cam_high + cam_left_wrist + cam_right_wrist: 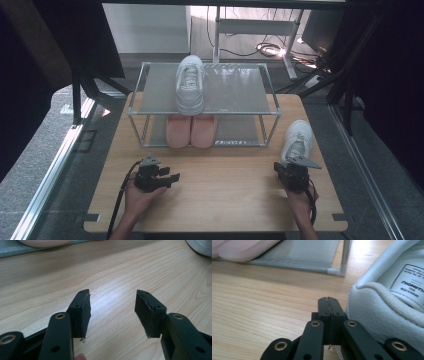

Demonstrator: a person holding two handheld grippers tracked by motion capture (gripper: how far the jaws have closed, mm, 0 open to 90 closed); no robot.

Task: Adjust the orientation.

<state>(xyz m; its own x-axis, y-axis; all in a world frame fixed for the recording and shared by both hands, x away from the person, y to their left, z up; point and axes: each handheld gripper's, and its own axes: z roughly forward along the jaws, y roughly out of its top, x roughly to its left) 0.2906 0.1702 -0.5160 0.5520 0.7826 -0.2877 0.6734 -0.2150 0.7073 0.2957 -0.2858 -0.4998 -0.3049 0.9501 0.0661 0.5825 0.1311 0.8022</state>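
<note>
A white sneaker (190,84) stands on the top shelf of a metal shoe rack (269,95); a pair of pink shoes (191,131) sits on the lower shelf. A second white sneaker (297,140) lies on the wooden table (225,190) at the right, its heel (387,315) close to my right gripper (291,172). That right gripper (328,301) is shut with nothing between its pads, just left of the heel. My left gripper (167,178) rests low over the table at the left; its pads (112,310) stand wide open over bare wood.
The rack's lower shelf edge (294,263) and a corner post (345,255) lie ahead of the right gripper. A pink shoe toe (244,248) sits on that shelf. Black frame posts and cables stand beyond the table.
</note>
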